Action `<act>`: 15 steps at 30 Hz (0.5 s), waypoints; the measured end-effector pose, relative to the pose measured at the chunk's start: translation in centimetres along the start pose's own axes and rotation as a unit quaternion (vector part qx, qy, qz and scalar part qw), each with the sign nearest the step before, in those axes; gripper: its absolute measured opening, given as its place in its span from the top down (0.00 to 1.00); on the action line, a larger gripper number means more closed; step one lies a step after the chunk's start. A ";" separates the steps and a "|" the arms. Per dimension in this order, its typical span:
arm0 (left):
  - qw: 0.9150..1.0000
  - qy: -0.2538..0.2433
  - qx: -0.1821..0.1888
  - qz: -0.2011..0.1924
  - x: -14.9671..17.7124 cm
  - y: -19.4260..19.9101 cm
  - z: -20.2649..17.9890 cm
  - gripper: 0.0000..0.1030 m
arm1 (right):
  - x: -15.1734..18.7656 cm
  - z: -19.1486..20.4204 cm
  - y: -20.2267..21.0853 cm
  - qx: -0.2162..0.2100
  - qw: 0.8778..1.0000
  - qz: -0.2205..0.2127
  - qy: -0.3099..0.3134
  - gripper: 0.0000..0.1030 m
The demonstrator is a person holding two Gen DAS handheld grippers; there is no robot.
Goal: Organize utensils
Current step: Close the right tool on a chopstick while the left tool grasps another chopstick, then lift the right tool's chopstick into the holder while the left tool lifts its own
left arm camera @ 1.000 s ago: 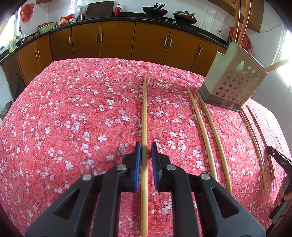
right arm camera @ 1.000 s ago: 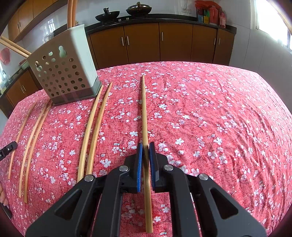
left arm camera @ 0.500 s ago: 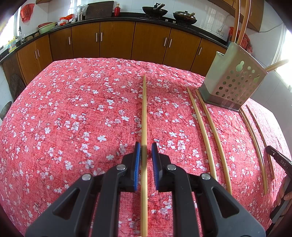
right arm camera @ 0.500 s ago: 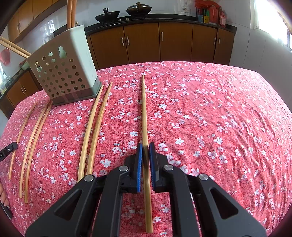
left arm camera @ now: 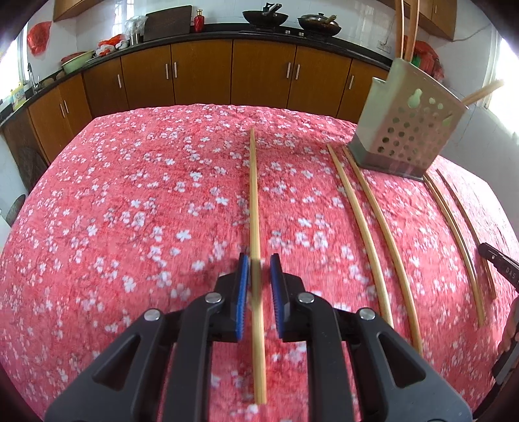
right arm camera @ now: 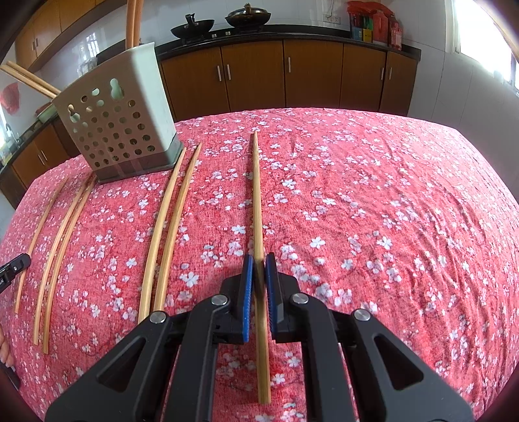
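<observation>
Partway through, by my reading; most of the sorting is waiting to be done.

- The perforated utensil holder is standing upright on the desk, which is wearing a red flowered cloth. A few chopsticks are already sticking up out of its top, with at least one leaning out sideways.
- The rest are lying loose on the cloth, roughly parallel. Putting the two views together, I am counting six: three to each side of the holder.
- The left tool is straddling the outermost left chopstick. Its jaws are standing only narrowly apart, with a clear gap on the right side of the stick, so they are not pinching it. The stick is blurred between the pads; possibly it is brushing the left pad.
- The right tool is closing tight on the outermost right chopstick, with both pads pressing on it.
- A pair of chopsticks is lying between that stick and the holder, untouched, their far tips reaching the holder's base.
- Whether either straddled stick is coming off the cloth is hard to tell from these angles.

Remaining, as I am judging it: all six loose sticks are needing to go into the holder, the gripped right one likely first.
</observation>
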State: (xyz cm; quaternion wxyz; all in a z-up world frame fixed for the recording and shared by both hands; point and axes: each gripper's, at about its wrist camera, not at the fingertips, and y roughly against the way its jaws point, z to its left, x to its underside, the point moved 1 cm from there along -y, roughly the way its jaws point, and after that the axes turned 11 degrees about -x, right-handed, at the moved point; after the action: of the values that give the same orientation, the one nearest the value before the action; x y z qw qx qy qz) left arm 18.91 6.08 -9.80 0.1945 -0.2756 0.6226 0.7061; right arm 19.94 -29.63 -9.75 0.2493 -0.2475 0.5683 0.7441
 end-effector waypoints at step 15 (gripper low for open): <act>0.999 0.000 0.003 -0.034 -0.2 3.1 1.3 0.93 | 0.6 0.4 3.6 -0.016 0.998 -0.051 -0.013 0.93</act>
State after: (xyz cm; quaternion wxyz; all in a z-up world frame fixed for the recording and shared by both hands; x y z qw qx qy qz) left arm 16.98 6.97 -7.17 0.2189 -0.2959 0.6150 0.6973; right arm 17.06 -30.05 -7.47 0.2906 -0.2700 0.5396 0.7426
